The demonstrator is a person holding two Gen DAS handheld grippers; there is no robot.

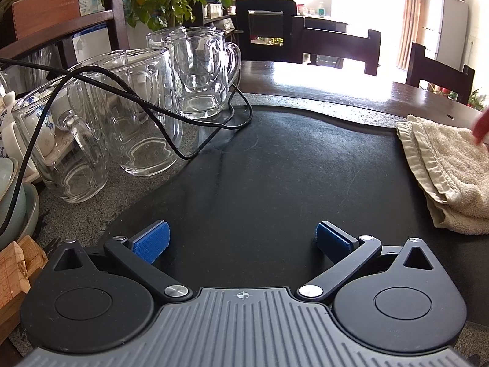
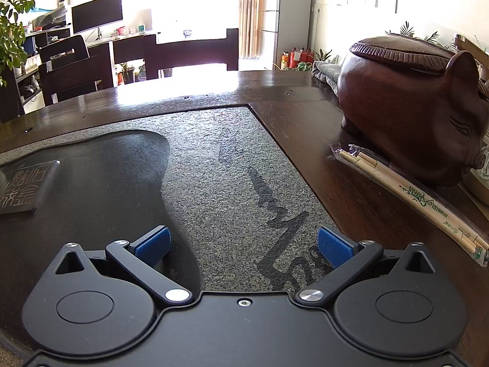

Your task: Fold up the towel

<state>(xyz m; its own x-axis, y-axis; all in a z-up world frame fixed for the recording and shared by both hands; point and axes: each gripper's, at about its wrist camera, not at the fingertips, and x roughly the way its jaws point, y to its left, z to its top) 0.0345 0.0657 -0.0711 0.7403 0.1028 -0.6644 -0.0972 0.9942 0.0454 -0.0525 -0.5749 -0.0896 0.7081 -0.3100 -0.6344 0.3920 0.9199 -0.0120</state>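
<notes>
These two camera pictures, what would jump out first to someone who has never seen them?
In the right wrist view, a carved dark wooden pig sits on the table at right, with wrapped chopsticks lying in front of it. In the left wrist view, clear glass mugs crowd the left side, and a folded cream towel lies at the right edge on the black slab.

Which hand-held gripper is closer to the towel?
Left. The left hand-held gripper has the towel ahead and off to its right, not touching it. The right hand-held gripper faces bare stone, and its camera shows no towel.
</notes>
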